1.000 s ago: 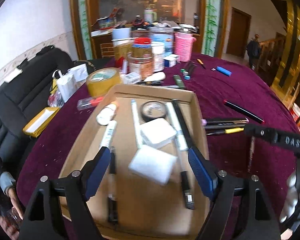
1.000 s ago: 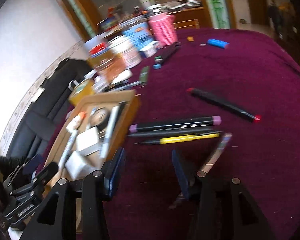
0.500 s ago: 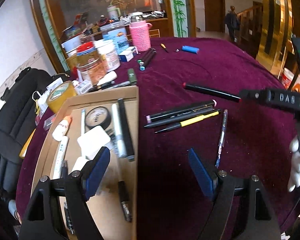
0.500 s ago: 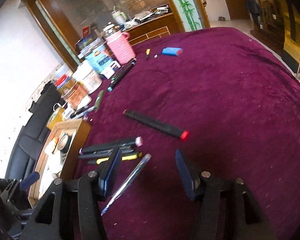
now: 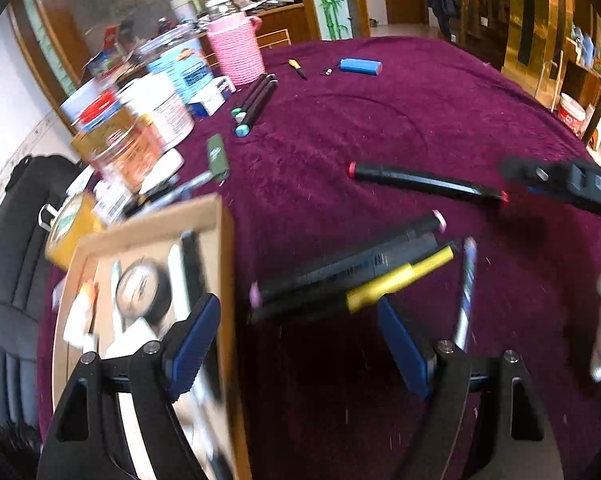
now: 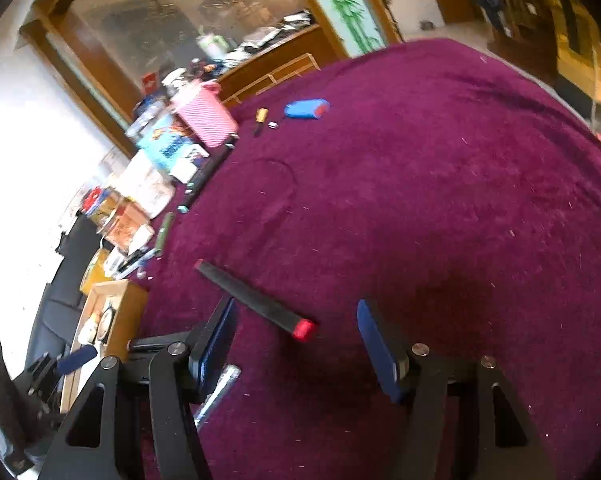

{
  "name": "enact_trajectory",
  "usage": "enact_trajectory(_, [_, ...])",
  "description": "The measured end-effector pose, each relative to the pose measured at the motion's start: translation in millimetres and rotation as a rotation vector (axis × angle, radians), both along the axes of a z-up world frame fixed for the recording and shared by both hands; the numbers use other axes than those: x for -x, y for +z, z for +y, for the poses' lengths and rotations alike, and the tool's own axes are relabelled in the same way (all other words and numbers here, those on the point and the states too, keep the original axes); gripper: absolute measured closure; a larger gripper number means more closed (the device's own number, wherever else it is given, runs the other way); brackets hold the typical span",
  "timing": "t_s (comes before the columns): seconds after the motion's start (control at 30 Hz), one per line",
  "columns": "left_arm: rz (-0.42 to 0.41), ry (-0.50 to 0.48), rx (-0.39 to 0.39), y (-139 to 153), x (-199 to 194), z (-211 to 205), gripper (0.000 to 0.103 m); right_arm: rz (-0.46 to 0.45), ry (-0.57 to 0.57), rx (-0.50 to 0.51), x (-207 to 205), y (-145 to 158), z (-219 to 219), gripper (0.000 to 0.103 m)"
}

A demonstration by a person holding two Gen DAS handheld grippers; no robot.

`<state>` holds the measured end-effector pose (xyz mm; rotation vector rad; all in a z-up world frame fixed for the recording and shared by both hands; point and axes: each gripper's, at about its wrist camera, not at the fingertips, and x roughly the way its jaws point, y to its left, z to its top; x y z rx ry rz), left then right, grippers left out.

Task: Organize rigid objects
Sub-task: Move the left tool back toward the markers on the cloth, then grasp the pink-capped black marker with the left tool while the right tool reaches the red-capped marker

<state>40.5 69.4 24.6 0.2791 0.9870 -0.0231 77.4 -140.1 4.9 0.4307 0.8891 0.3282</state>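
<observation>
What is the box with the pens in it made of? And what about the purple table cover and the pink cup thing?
The box looks like plain brown cardboard, matte, with thin raw edges. The table cover seems to be a soft velvety fabric: fuzzy, with lint specks and brush marks. The pink cup looks wrapped in ribbed cord or knit; what lies under the wrap is hidden.

Your left wrist camera looks forward and down from low over the maroon tablecloth, close to the cardboard tray at its lower left. Your right wrist camera sits further right, tilted, facing across the same cloth toward the far clutter. Both views share the red-capped black marker, the pink woven cup and the blue case.
</observation>
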Motion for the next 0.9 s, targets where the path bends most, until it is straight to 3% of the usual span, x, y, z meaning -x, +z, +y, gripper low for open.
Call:
enact_trajectory(0.07, [0.036,0.003,-0.015,-13,-22,-5,0.021,0.015,-0.011,-0.034,-2,-3,-6,0.037])
enact_trajectory(0.13, [0.04,0.003,0.017,-16,-36,-7,0.018,0.01,-0.023,-0.04,-1,-2,-10,0.037])
enact_trajectory(0.17, [0.069,0.004,0.047,-15,-39,-6,0.019,0.007,-0.026,-0.038,-1,-2,-11,0.037])
enact_trajectory(0.27, [0.261,-0.058,0.219,-25,-34,-10,0.023,0.009,-0.022,-0.05,0,-1,-11,0.037])
enact_trajectory(0.33, [0.231,-0.12,0.156,-25,-14,-27,0.024,0.016,-0.01,-0.057,-1,-2,-9,0.037])
enact_trajectory(0.47, [0.292,-0.187,0.318,-12,6,-31,0.027,0.025,0.003,-0.059,-1,-3,-6,0.037])
enact_trajectory(0.5, [0.273,-0.193,0.354,-3,10,-28,0.027,0.026,0.002,-0.059,-1,-3,-6,0.037])
enact_trajectory(0.7, [0.056,-0.125,0.172,30,-8,-9,0.027,0.027,-0.006,-0.067,0,-4,-9,0.037])
enact_trajectory(0.77, [0.042,-0.144,0.101,25,-22,-9,0.027,0.028,-0.005,-0.065,0,-4,-8,0.037])
enact_trajectory(0.9, [0.096,-0.227,-0.078,-6,-43,-23,0.026,0.035,-0.002,-0.062,-2,-5,-9,0.037])
